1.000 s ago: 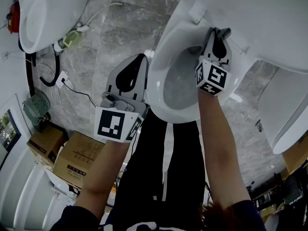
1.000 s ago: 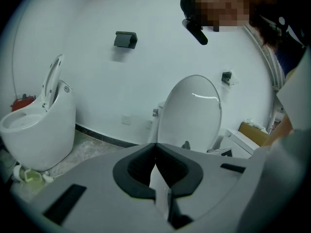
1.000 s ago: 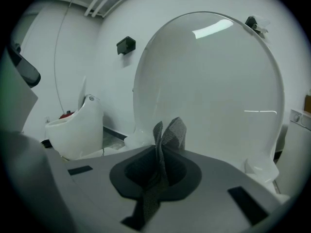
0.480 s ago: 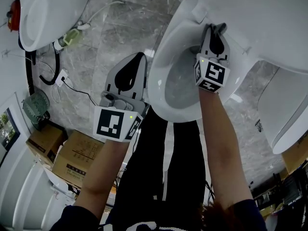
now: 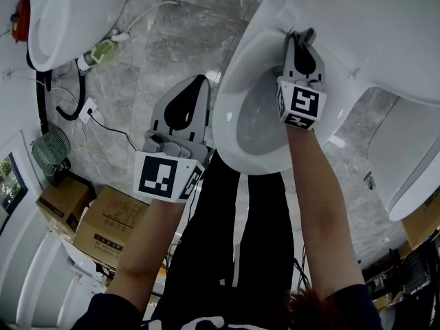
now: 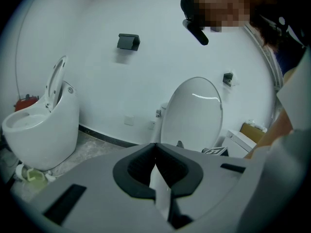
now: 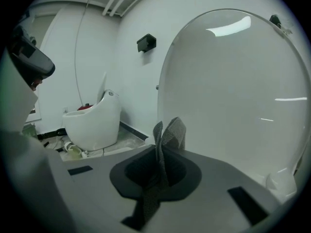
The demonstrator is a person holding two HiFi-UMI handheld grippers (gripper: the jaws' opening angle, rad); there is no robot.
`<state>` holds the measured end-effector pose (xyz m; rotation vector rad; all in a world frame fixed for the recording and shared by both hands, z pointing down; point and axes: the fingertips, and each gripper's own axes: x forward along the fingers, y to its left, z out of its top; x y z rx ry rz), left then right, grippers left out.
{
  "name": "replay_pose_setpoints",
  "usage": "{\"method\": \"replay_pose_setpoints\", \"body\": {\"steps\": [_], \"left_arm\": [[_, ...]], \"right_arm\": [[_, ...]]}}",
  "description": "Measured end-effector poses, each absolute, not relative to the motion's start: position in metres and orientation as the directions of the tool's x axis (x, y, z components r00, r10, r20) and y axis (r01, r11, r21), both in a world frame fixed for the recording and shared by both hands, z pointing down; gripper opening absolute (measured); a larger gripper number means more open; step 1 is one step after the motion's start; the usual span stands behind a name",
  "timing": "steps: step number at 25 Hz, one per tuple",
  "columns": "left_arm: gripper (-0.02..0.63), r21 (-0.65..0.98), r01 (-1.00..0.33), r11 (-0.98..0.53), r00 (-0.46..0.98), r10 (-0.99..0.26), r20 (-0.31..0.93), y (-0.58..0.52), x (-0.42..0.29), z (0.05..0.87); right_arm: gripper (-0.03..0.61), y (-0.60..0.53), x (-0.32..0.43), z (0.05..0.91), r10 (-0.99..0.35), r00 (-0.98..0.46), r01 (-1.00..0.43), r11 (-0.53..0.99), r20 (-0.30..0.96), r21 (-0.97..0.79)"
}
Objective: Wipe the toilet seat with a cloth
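The white toilet seat (image 5: 228, 81) rings the bowl right below me; its lid (image 7: 233, 91) stands raised. My right gripper (image 5: 302, 36) rests at the seat's far right part, near the hinge, and is shut on a grey woven cloth (image 7: 170, 134) that sticks up past its tips (image 7: 163, 148). My left gripper (image 5: 202, 82) hangs beside the bowl's left outer wall, off the seat, jaws together. In the left gripper view a thin white strip shows between the jaws (image 6: 155, 147); what it is I cannot tell.
A second toilet (image 5: 58, 19) stands at the upper left, with hoses and a cable (image 5: 89, 112) on the marble floor beside it. Cardboard boxes (image 5: 103, 225) lie at the lower left. Another white fixture (image 5: 412, 163) is at the right. The person's dark trouser legs (image 5: 234, 239) stand before the bowl.
The right gripper has slid with the cloth along the seat toward the hinge, up and slightly left in the head view. The left gripper has stayed put.
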<state>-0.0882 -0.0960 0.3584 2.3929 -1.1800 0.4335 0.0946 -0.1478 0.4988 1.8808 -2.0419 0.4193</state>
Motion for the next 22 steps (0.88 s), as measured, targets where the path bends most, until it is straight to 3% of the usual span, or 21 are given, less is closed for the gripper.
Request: {"method": "replay_pose_setpoints", "body": {"steps": [22], "left_arm": [[0.011,0.229,-0.818,-0.528,0.570,-0.686,0.453,-0.090,-0.102,0.354]], "right_arm": [[0.018,-0.141,0.024,0.498,-0.838,-0.323,-0.927,0.373,0.440,0.029]]}}
